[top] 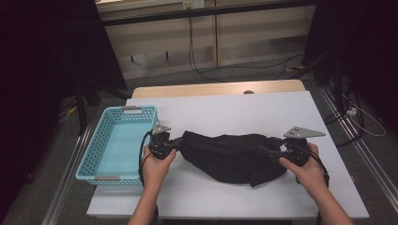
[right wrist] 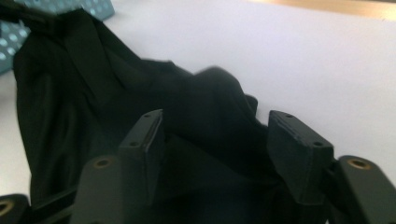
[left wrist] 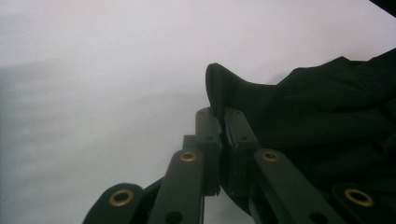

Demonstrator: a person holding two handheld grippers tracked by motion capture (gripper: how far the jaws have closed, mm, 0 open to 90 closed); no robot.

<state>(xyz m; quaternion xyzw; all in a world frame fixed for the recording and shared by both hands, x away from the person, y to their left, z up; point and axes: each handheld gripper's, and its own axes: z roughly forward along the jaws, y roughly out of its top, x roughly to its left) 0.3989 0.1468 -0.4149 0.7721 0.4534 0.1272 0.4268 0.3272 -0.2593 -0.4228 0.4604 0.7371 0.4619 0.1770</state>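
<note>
A black cloth (top: pixel 230 157) lies crumpled across the middle of the white table (top: pixel 234 108), stretched between both hands. At its left end my left gripper (top: pixel 179 143) is shut on a fold of it; in the left gripper view the jaws (left wrist: pixel 222 116) pinch the edge of the cloth (left wrist: pixel 327 102) tightly. My right gripper (top: pixel 263 151) is at the cloth's right end. In the right gripper view its jaws (right wrist: pixel 215 135) stand apart with a bunched ridge of the cloth (right wrist: pixel 93 93) lying between them, and the pads do not press on it.
A light blue perforated basket (top: pixel 89 159) stands at the table's left edge, just left of my left hand; its corner (right wrist: pixel 84 7) shows in the right gripper view. Bare white tabletop stretches behind the cloth, with a wooden strip (top: pixel 211 89) at the far edge.
</note>
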